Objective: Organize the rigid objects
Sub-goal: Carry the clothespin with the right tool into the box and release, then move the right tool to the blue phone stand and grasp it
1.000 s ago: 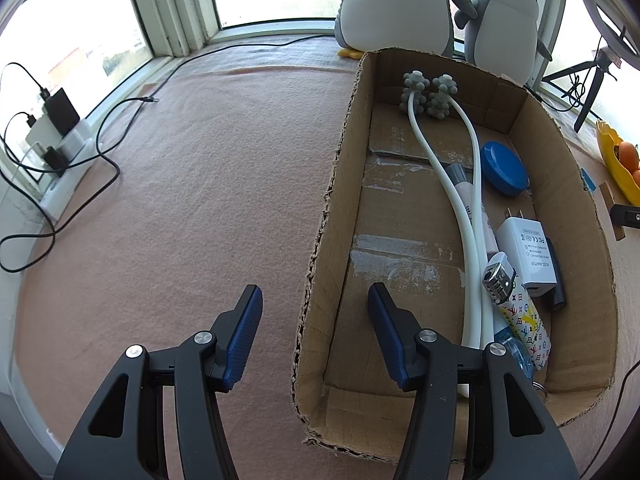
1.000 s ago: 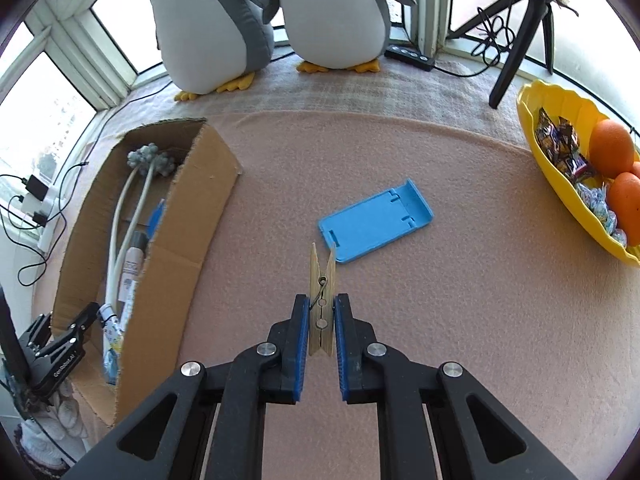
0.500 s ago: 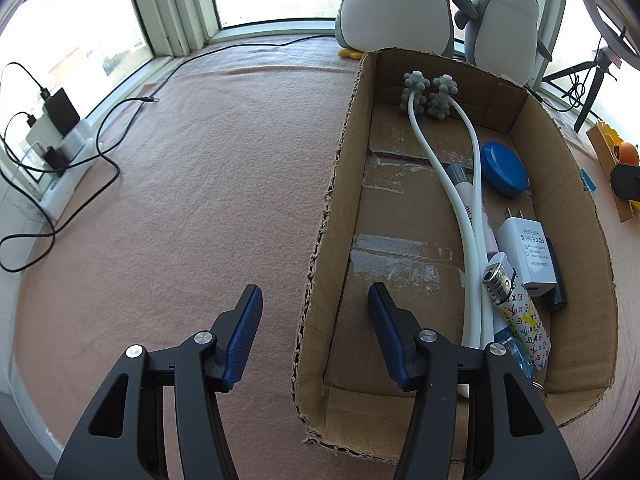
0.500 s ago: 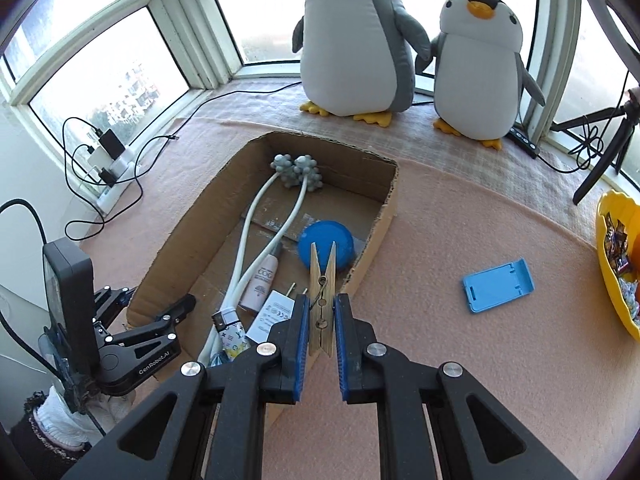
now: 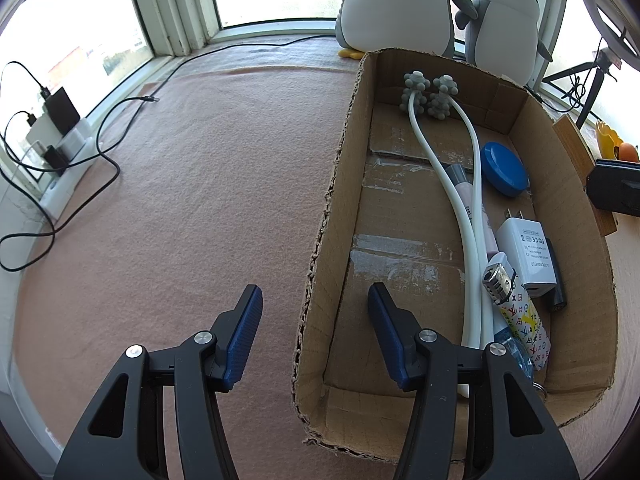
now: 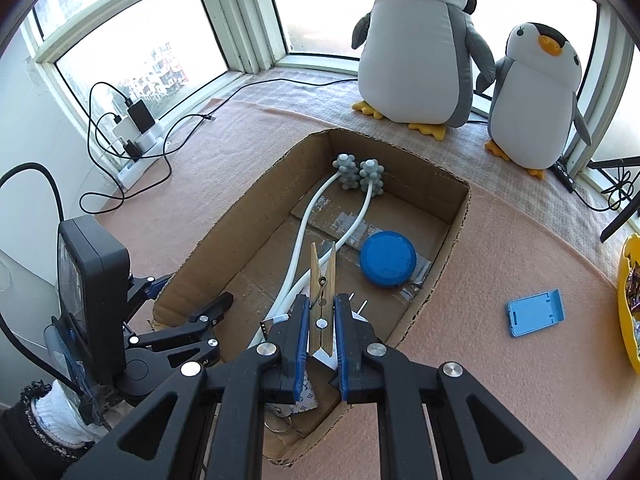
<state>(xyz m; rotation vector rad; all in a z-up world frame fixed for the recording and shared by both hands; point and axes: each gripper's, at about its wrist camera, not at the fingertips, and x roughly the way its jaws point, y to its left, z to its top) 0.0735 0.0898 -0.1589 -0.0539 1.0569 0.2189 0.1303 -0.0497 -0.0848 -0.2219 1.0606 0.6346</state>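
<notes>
An open cardboard box (image 5: 568, 184) lies on the pink carpet. Inside it are a white two-armed massager (image 5: 428, 96) with grey knobbed heads, a blue round lid (image 5: 504, 168), a white charger (image 5: 528, 252) and a patterned lighter (image 5: 516, 308). My right gripper (image 6: 321, 304) is shut on a wooden clothespin (image 6: 322, 276), which hangs above the box's near end, pointing forward. My left gripper (image 5: 314, 292) is open and straddles the box's left wall, one finger inside and one outside. No pad visibly presses on the cardboard.
A blue phone stand (image 6: 534, 314) lies on the carpet right of the box. A yellow bowl (image 6: 626, 312) of snacks sits at the far right. Two plush penguins (image 6: 420, 40) stand behind the box. A power strip with cables (image 6: 136, 136) is by the left window.
My right gripper carried the clothespin leftward from above the carpet near the phone stand to above the box. The left gripper stayed where it was.
</notes>
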